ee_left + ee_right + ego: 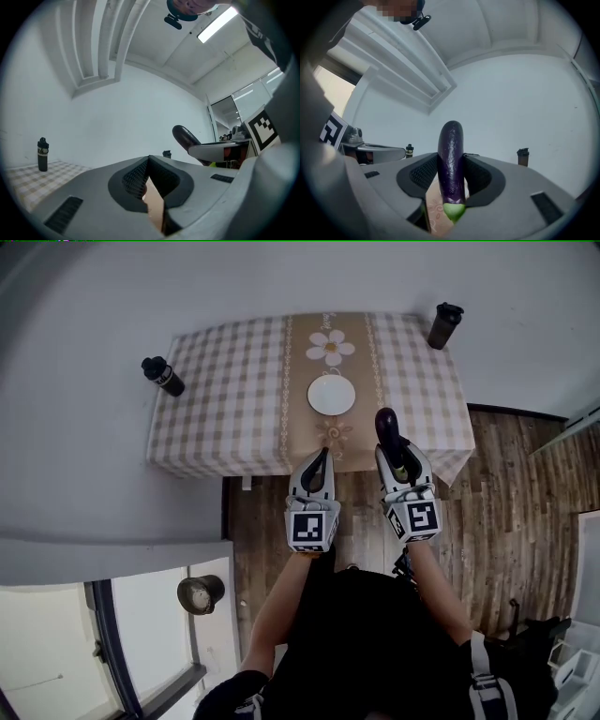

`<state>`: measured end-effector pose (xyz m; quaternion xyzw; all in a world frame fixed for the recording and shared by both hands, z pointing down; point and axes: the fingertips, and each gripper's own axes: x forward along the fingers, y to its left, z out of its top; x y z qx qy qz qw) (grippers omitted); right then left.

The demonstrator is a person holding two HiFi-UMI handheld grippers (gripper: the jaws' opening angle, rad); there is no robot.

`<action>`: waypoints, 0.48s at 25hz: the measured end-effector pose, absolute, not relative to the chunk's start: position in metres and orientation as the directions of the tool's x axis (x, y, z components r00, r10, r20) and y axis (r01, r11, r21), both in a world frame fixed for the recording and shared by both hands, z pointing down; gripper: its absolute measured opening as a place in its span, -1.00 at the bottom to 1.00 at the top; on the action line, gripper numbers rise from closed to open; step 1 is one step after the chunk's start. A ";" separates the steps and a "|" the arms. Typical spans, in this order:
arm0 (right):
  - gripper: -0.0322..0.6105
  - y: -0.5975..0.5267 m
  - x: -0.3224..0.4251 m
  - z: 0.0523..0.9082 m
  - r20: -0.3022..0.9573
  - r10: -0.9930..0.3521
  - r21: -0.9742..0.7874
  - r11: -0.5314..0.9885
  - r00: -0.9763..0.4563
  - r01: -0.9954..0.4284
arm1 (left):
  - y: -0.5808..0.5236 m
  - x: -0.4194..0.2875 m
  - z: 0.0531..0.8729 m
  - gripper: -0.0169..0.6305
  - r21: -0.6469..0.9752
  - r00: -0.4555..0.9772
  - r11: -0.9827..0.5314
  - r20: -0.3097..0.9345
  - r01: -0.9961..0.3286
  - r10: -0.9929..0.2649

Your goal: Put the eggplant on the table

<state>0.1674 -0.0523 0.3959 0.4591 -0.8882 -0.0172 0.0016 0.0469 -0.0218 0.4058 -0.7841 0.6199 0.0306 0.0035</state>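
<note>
Eggplant [451,154]: clamped near the stem by right gripper [451,161]; a fall is risked if released short of table [225,381]. Left gripper [317,465]: closed, empty.

Grey left claw [320,454], right claw [397,456], black top [356,634]

The table [234,409] is in front of you. A plate [332,395] sits in its middle, one bottle [162,375] at its left edge, another bottle [444,325] at its far right corner.
</note>
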 end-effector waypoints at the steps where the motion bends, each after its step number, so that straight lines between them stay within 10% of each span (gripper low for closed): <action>1: -0.34 -0.061 0.163 0.397 -0.009 -0.820 0.035 0.572 -0.573 -0.819 | -0.033 0.041 0.409 -0.94 0.030 0.237 -0.238 -0.048 -0.971 -0.970; 12: -0.34 -0.115 0.100 0.403 0.008 -0.877 0.062 0.480 -0.480 -0.875 | -0.096 -0.029 0.421 -0.94 0.027 0.335 -0.337 -0.062 -0.941 -0.940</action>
